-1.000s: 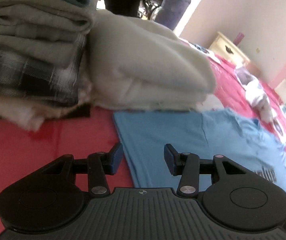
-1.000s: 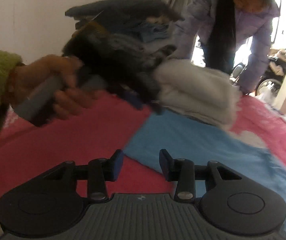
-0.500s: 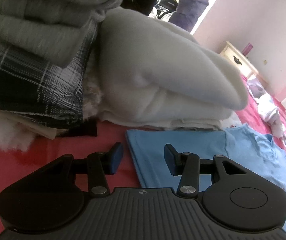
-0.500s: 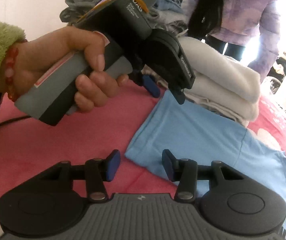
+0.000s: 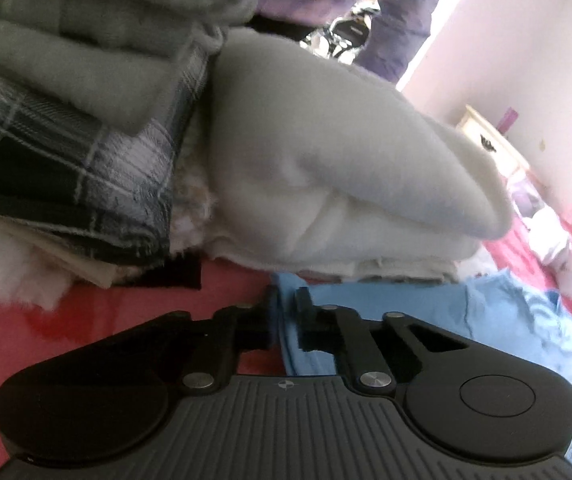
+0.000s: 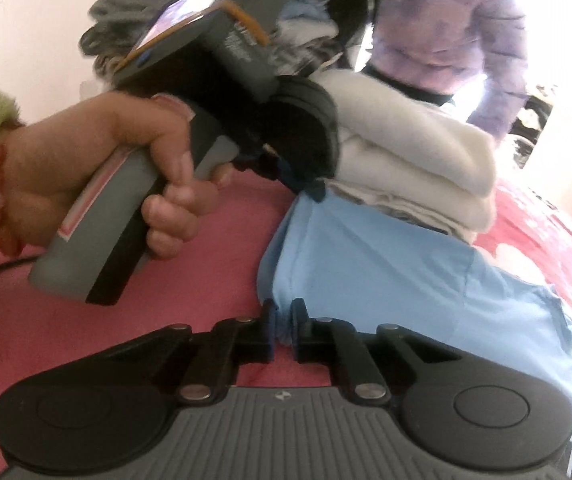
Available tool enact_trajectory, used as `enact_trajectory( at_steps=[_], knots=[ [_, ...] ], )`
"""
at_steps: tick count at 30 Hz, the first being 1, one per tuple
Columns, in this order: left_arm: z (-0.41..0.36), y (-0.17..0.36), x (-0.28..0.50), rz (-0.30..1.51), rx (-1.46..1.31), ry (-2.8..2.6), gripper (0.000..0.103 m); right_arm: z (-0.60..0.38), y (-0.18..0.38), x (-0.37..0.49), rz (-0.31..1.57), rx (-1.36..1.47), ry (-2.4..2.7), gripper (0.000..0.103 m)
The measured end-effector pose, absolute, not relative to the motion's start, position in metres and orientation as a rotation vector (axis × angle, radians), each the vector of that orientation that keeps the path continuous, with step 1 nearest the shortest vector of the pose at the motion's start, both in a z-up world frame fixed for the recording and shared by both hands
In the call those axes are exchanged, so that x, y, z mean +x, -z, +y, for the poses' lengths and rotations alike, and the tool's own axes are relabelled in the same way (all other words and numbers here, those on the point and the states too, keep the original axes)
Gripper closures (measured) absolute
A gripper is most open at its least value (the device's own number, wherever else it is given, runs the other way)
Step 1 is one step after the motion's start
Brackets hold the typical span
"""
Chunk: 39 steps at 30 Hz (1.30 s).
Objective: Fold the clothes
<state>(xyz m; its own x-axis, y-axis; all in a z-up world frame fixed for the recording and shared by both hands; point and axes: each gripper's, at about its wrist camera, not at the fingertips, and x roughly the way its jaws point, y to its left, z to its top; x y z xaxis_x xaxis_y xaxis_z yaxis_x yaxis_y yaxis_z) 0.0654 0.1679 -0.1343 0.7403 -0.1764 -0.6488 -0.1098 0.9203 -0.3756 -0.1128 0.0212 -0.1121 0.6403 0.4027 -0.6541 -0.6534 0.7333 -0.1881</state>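
A light blue T-shirt [image 6: 386, 264] lies flat on the red bed cover [image 6: 189, 292]. My left gripper [image 5: 286, 316] is shut on the shirt's far corner [image 5: 286, 284], right below the folded white fleece [image 5: 326, 168]. In the right wrist view the same left gripper [image 6: 306, 188] shows pinching that corner, held by a hand [image 6: 125, 168] with a green cuff. My right gripper [image 6: 283, 330] is shut on the shirt's near corner along the same edge. The blue cloth [image 5: 426, 312] stretches away to the right in the left wrist view.
Stacks of folded clothes stand just behind the shirt: a grey and plaid pile [image 5: 77, 120] beside the white fleece [image 6: 414, 148]. A person in a lilac jacket [image 6: 458, 28] stands past them. A cream cabinet [image 5: 490, 136] is against the pink wall. Loose clothes [image 5: 554, 236] lie far right.
Both grippers were open above the shirt's edge; both have now moved onto the cloth and shut on a corner each. The left gripper also moved closer to the clothes piles.
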Motion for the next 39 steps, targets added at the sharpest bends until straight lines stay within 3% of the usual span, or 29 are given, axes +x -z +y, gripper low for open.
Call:
enact_trajectory(
  at_steps=[19,35,36,39],
  knots=[
    [0.095,0.057,0.057,0.604,-0.249,0.211,0.101,-0.061,0.070,-0.090,0.565,-0.008,-0.400,0.096],
    [-0.021,0.087,0.093,0.709,-0.004,0.401,0.100,-0.160,0.100,-0.069,0.665,0.352,-0.165,0.096],
    [-0.025,0.091,0.097,0.730,0.000,0.421,0.099,-0.165,0.104,-0.068,0.676,0.375,-0.156,0.096],
    [-0.029,0.100,0.109,0.802,-0.036,0.439,0.071,-0.179,0.115,-0.065,0.709,0.445,-0.129,0.095]
  ],
)
